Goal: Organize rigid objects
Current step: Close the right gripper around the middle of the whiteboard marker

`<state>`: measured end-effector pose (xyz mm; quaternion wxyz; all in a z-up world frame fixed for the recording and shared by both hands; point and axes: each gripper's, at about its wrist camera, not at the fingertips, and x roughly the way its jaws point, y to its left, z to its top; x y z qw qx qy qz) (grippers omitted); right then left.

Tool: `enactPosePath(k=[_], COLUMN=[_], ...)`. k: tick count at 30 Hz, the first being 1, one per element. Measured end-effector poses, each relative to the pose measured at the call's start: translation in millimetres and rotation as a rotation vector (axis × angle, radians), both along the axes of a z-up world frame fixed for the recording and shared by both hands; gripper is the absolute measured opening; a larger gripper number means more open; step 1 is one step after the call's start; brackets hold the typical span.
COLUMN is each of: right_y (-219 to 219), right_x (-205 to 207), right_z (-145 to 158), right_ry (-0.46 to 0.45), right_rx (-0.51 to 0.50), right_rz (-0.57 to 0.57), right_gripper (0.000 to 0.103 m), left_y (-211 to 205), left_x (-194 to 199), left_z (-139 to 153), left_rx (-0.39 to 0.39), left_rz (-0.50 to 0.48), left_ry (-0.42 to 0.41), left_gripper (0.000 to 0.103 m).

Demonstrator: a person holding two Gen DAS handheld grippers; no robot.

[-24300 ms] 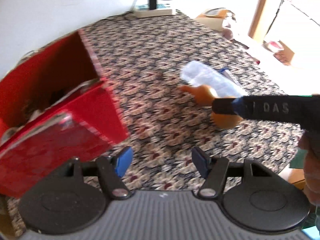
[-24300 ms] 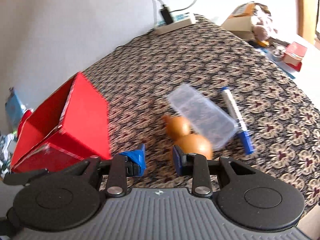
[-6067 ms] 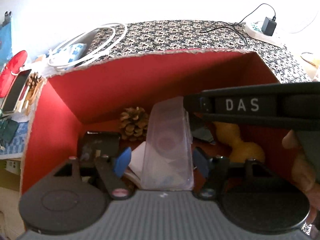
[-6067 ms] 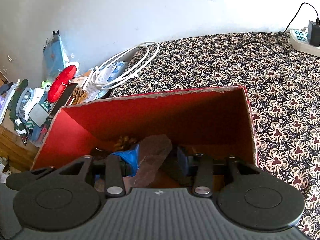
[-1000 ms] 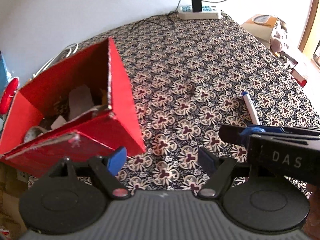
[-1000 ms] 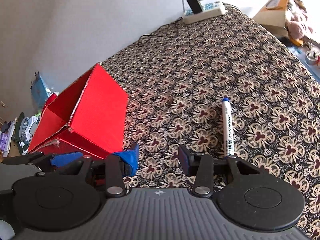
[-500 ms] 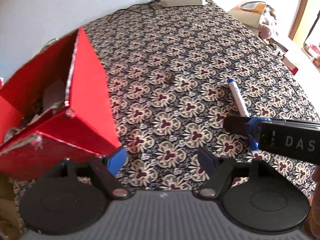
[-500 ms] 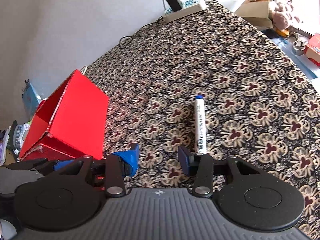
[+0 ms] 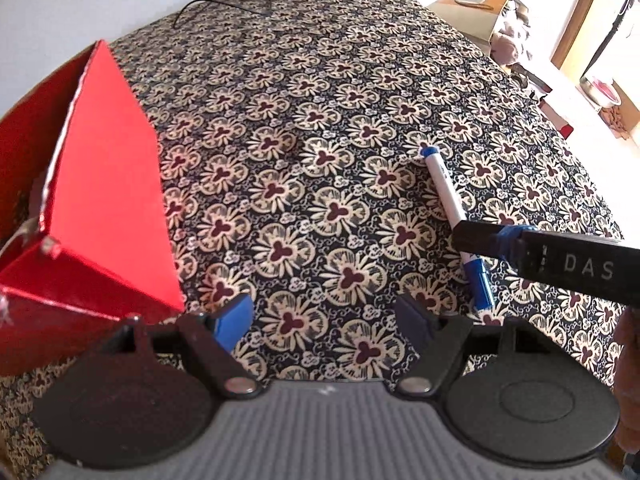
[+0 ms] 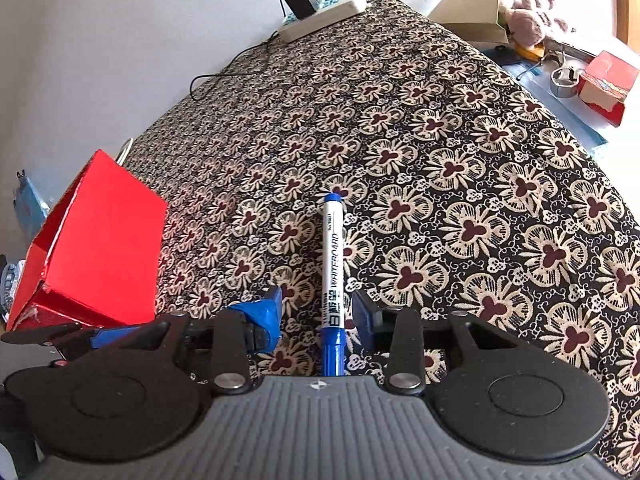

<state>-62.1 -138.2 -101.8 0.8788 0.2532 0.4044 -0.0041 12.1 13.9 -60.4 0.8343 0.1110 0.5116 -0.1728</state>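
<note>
A white whiteboard marker (image 10: 332, 248) with blue ends lies on the flowered tablecloth (image 10: 460, 184). My right gripper (image 10: 318, 308) straddles its near end; the jaws are closing, and the blue pads (image 10: 268, 312) stand clear of the barrel on both sides. In the left wrist view the same marker (image 9: 444, 188) runs under the right gripper's black finger (image 9: 480, 238). My left gripper (image 9: 324, 312) hangs open over bare cloth, with nothing between its fingers. The open red box (image 9: 100, 184) stands to the left, also visible from the right wrist as the red box (image 10: 100, 248).
A white power strip (image 10: 324, 16) with a plugged charger and cable lies at the table's far edge. Past the right edge sit a cardboard box (image 10: 472, 12) and a small red box (image 10: 604, 80). A hand (image 9: 628, 380) shows at the right.
Both grippers have sunk and moved toward the marker. The right gripper's jaws now stand either side of the marker's near end and have narrowed. The left gripper stays open.
</note>
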Motion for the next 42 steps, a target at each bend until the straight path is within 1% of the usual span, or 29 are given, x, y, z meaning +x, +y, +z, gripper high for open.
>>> enactPosePath(k=[4,10,14,17,19,24,28,32,33,36,40,41,42], right_y=[0,2,3,3,3,0,-9,-17,-18,-23,-33,-35,-37], right_x=[6,17,24,30,34,47,56,61,62,68,72,73,75], right_z=[-8,-9,-11,-13,-16,-22,-30,-32,-32,-31,-32,-31,-31], right_ry=[0.020,0.009,0.014,0.027,0.035,0.050,0.075,0.078,0.078,0.077,0.080,0.081,0.082], right_rx=[0.002,-0.015,-0.001,0.057,0.100,0.189,0.305,0.342,0.346,0.356,0.384,0.388,0.391], right_rz=[-0.001,0.013,0.027,0.044,0.049,0.063,0.057,0.048,0.051,0.060,0.063,0.065,0.067], right_gripper=[0.019,0.015,0.007,0.003,0.002,0.002,0.002,0.000,0.000,0.000,0.000,0.000,0.000], left_y=[-2,-3,-4,-4,-4,-5,-9,-13,-13,-12,-13,-13,-14], left_x=[6,13,16,18,19,19,20,26,28,36,42,43,43], left_z=[-3,-6,-7,-7,-6,-3,-3,-7,-9,-15,-24,-24,-24], left_rx=[0.002,0.006,0.002,-0.012,-0.034,-0.111,-0.168,-0.180,-0.183,-0.196,-0.199,-0.199,-0.198], left_rz=[-0.007,-0.015,-0.021,-0.032,-0.047,-0.113,-0.159,-0.160,-0.156,-0.141,-0.134,-0.134,-0.138], left_ry=[0.008,0.015,0.016,0.013,0.015,0.034,0.057,0.069,0.073,0.096,0.137,0.135,0.132], left_gripper=[0.078,0.079,0.079,0.079,0.079,0.080,0.080,0.079,0.078,0.062,0.056,0.056,0.054])
